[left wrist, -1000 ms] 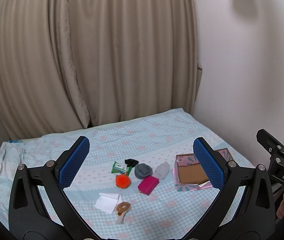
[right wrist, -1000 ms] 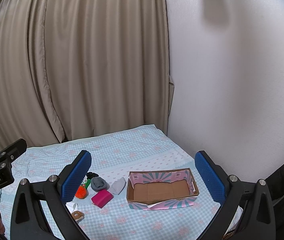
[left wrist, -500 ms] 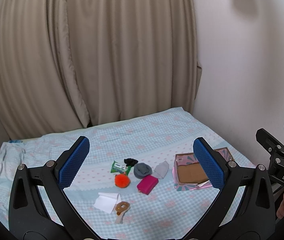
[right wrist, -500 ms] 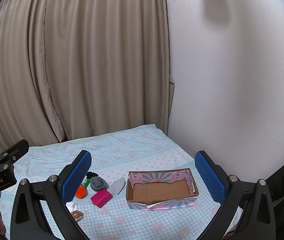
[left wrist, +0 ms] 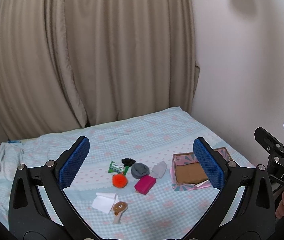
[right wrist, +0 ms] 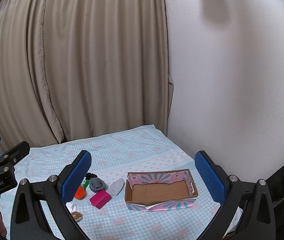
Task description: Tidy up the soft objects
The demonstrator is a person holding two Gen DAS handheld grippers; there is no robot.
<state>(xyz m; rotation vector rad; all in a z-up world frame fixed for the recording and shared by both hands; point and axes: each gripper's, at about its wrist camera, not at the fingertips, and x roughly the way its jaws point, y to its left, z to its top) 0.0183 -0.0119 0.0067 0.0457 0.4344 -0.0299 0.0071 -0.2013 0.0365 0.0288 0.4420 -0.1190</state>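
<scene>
Left gripper (left wrist: pixel 142 164) spread wide, empty, above bed (left wrist: pixel 122 136). Soft items clustered mid-sheet: tissue (left wrist: pixel 105 199), orange pompom (left wrist: pixel 119 180), grey sock (left wrist: pixel 140 170), pink pouch (left wrist: pixel 145 184). Empty box (right wrist: pixel 159 192) right of them. Right gripper (right wrist: pixel 142 177) likewise agape, empty.

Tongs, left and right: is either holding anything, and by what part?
Nothing is held. The left tongs and right tongs are both open above the bed, with the soft items and the box lying untouched.
</scene>
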